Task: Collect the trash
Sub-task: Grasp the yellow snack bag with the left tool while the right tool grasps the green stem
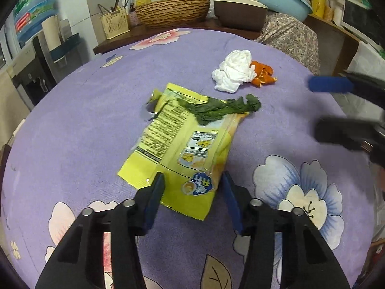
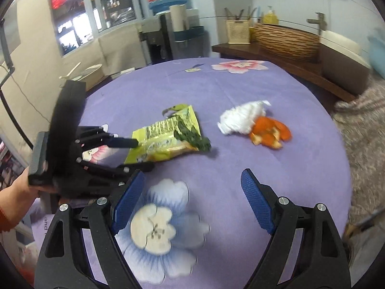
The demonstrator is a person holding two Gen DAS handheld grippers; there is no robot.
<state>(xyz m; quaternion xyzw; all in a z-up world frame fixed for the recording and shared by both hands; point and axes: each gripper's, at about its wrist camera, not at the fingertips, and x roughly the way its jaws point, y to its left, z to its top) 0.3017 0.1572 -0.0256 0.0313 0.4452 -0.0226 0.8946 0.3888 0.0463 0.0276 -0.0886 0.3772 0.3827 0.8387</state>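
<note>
A: Left claw (image 1: 192,174) status?

B: Jaws partly apart, angled down at the cloth (image 1: 96,120). Near end of the yellow bag (image 1: 182,144) between the blue pads (image 1: 156,192). Left pad right at the bag's edge, right pad just beside the opposite edge. No visible squeeze; bag flat, not lifted. Contact of the pads with the foil: cannot tell for certain.

A: Right claw (image 2: 192,173)?

B: Jaws wide apart, nothing between them. Hovering over bare purple cloth, just past the blue-and-white printed flower (image 2: 156,228). Seen from the left wrist at the far right edge, well clear of the bag.

A: Trash positions?

B: Bag mid-table, torn end pointing away from the left claw. Wilted green leaf (image 1: 223,109) lying across the bag's far half, tip hanging over onto the cloth. Crumpled white tissue (image 1: 233,74) farther back, apart from the bag. Orange peel (image 1: 263,73) touching the tissue on its right side.

A: Anything else worth logging?

B: Bare hand (image 2: 16,192) with an orange cuff gripping the left claw's handle, at the left edge of the right-wrist view. Right-wrist picture somewhat smeared. Woven basket (image 1: 173,10) on the counter behind the table.
</note>
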